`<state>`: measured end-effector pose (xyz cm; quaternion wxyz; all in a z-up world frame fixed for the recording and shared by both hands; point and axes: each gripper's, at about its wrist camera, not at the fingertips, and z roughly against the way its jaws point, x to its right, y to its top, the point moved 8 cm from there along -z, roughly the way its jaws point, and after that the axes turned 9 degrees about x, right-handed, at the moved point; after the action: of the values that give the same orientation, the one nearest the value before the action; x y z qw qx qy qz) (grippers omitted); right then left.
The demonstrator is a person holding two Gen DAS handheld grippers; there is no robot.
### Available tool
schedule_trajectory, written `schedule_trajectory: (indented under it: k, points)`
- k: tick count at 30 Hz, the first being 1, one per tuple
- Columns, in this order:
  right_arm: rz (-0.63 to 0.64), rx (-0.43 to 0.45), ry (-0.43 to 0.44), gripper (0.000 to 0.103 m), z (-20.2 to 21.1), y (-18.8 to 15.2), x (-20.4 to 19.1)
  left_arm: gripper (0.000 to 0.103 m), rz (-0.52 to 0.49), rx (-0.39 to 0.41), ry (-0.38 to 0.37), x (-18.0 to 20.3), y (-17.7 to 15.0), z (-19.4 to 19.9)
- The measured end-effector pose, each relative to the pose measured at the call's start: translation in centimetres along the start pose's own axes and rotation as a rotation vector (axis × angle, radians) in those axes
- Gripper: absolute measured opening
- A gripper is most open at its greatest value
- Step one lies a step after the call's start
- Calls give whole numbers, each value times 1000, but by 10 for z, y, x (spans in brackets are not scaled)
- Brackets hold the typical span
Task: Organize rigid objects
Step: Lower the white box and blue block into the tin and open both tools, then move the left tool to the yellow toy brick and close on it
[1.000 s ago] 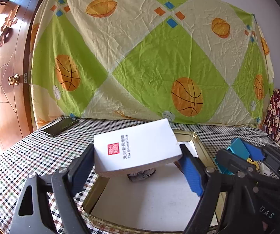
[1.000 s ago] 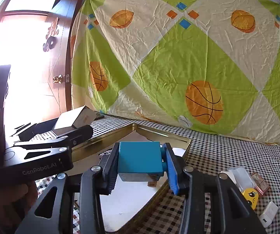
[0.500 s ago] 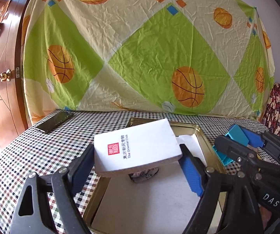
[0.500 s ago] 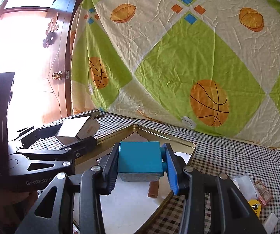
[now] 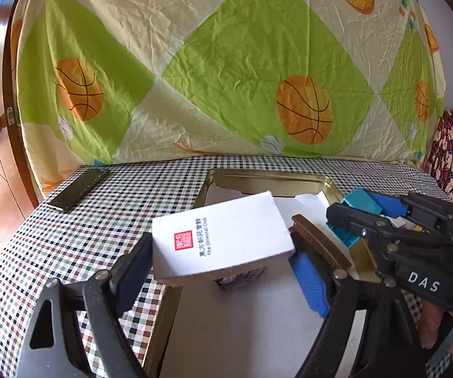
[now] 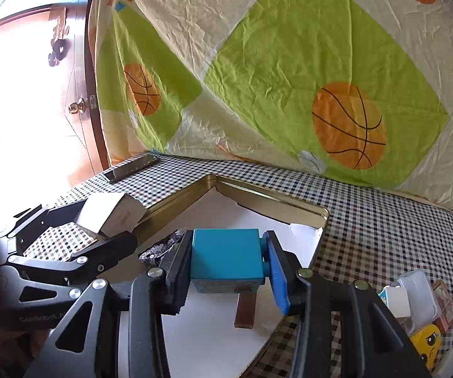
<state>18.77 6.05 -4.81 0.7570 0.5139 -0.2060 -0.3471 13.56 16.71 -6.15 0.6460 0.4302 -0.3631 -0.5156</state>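
My left gripper [image 5: 223, 252] is shut on a white box [image 5: 220, 239] with a red stamp and holds it over the left edge of the gold tin tray [image 5: 267, 179]. My right gripper [image 6: 228, 263] is shut on a teal box [image 6: 226, 258] and holds it above the tray's white lining [image 6: 214, 340]. The right gripper also shows in the left wrist view [image 5: 371, 214], over the tray's right rim. A brown bar [image 6: 245, 312] and a dark sparkly item [image 6: 160, 249] lie in the tray.
A dark phone [image 5: 78, 189] lies on the checked tablecloth at the far left. Small items, among them a yellow face block [image 6: 428, 343] and white boxes [image 6: 399, 299], lie right of the tray. A basketball-print sheet [image 5: 242, 63] hangs behind the table.
Both grippers have moved forward and lower over the tray with their boxes still held. The brown bar has come into view in the tray.
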Motion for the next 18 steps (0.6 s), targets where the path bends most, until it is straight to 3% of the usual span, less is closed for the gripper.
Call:
schedule_trajectory:
  k: [10,11,13,14,18]
  points:
    - [-42,-80,57,47,-20,-14,-4,86,-62,-62,24,6,-13,-8]
    - [-49,-86,67,50,-20,-14,-4,88,-66,-67,31,6,-13,-8]
    - [-44,-69,44,68,-16,-12,-2,92,-65,-71,29,6,-13,-6]
    - [-44,-55,39,72,-13,-11,0,96,-63,-69,28,6,-14,-5]
    - [-60,-27,42,75,7,-12,10,102,-29,-48,30,5,-13,2]
